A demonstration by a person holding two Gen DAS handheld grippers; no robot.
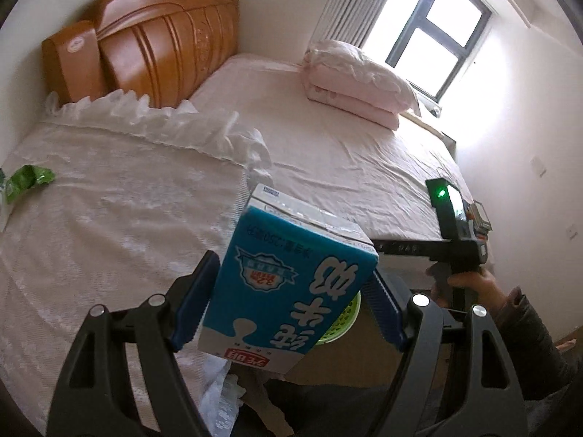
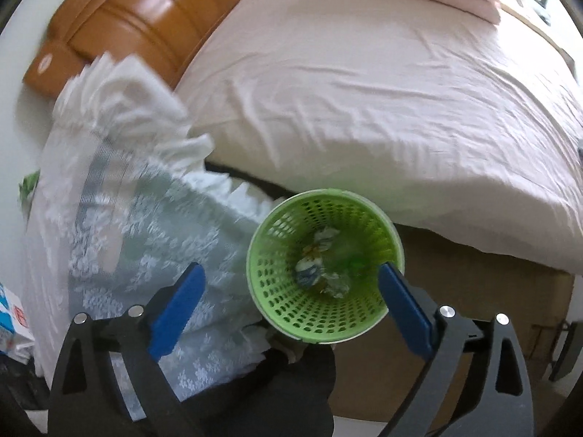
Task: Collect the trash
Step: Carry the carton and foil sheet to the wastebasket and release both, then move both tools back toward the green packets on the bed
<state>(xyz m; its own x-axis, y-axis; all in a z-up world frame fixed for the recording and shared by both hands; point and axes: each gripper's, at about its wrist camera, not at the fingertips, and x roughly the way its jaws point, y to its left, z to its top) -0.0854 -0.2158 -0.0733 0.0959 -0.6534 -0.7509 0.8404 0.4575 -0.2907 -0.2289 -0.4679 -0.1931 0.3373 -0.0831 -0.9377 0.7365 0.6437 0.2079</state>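
Note:
My left gripper [image 1: 291, 284] is shut on a blue and white milk carton [image 1: 291, 276] and holds it in the air over the edge of the lace-covered table. The carton's edge also shows at the far left of the right wrist view [image 2: 9, 313]. A green perforated waste basket [image 2: 324, 266] stands on the floor between table and bed, with crumpled wrappers [image 2: 317, 269] inside; its rim peeks out under the carton [image 1: 342, 322]. My right gripper [image 2: 291, 291] is open and empty just above the basket. A green wrapper [image 1: 27, 180] lies on the table at far left.
A white lace cloth [image 1: 109, 211] covers the table. A bed with a pink sheet [image 1: 346, 153], a folded pink quilt [image 1: 357, 83] and a wooden headboard [image 1: 164, 40] fills the back. The window [image 1: 433, 32] is bright. The right hand-held device [image 1: 455, 225] is at right.

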